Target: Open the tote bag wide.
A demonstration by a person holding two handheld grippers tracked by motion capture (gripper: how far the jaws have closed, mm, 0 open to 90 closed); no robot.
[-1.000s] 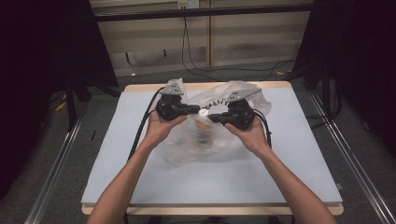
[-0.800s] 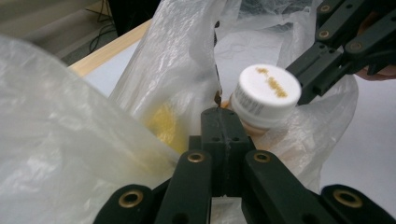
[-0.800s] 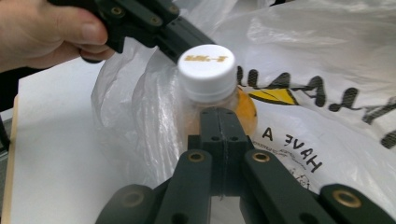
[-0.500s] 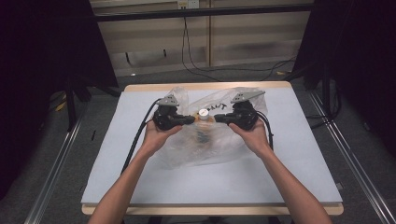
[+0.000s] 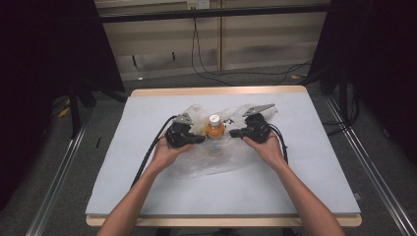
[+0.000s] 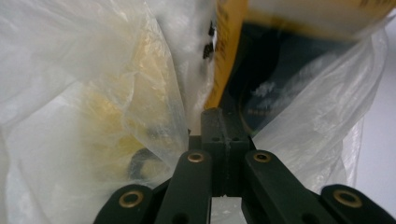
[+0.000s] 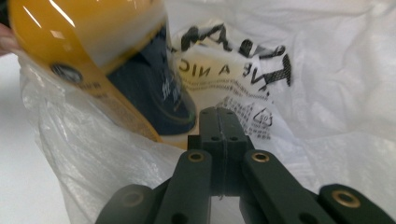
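Observation:
A clear plastic bag (image 5: 216, 160) with black print lies crumpled mid-table, and an orange bottle (image 5: 215, 129) with a white cap stands upright in it. My left gripper (image 5: 200, 139) is shut on the bag's film just left of the bottle. My right gripper (image 5: 233, 132) is shut on the film just right of it. In the left gripper view the shut jaws (image 6: 223, 116) pinch the bag (image 6: 116, 93), with the bottle (image 6: 285, 51) right behind. In the right gripper view the closed jaws (image 7: 218, 116) hold the printed bag (image 7: 299, 60), the bottle (image 7: 93, 51) at upper left.
The table (image 5: 147, 191) has a pale blue-grey top with a wooden edge. Black cables trail from both grippers toward the person's forearms. Metal rails run along the floor on both sides, and dark curtains and wires stand behind the table.
Both hands have sunk toward the table with the bag. The bag has settled and spread on the tabletop, and the bottle now shows upright between the grippers.

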